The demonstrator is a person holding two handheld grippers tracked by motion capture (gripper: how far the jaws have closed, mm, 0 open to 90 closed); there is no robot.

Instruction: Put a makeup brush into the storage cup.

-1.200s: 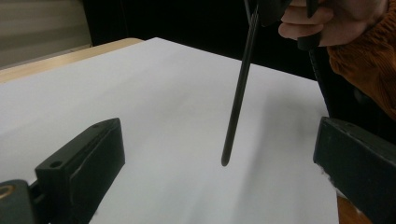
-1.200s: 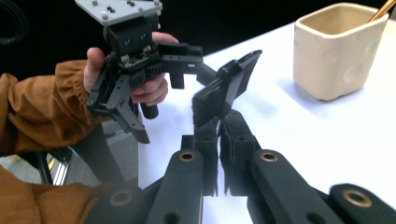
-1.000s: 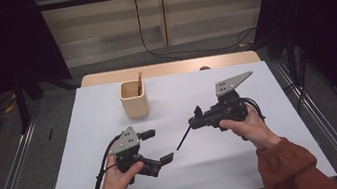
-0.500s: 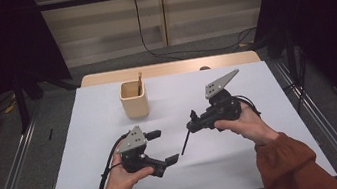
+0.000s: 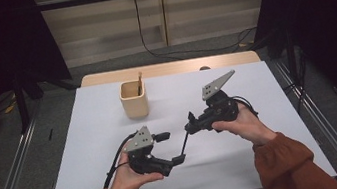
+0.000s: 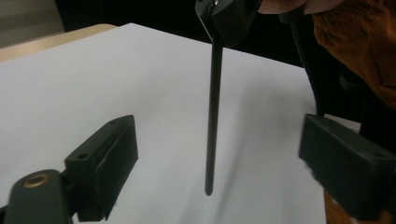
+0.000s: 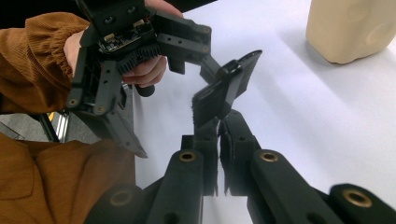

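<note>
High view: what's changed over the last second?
The right gripper, shut on the black stick, swung it down between the left gripper's jaws, which have just been closing but do not yet touch it. The wooden cup stayed put.

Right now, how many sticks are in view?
2. A black stick is clamped in the right gripper, its tip between the left gripper's open jaws. A wooden stick stands in the holder; more may be hidden inside.
</note>
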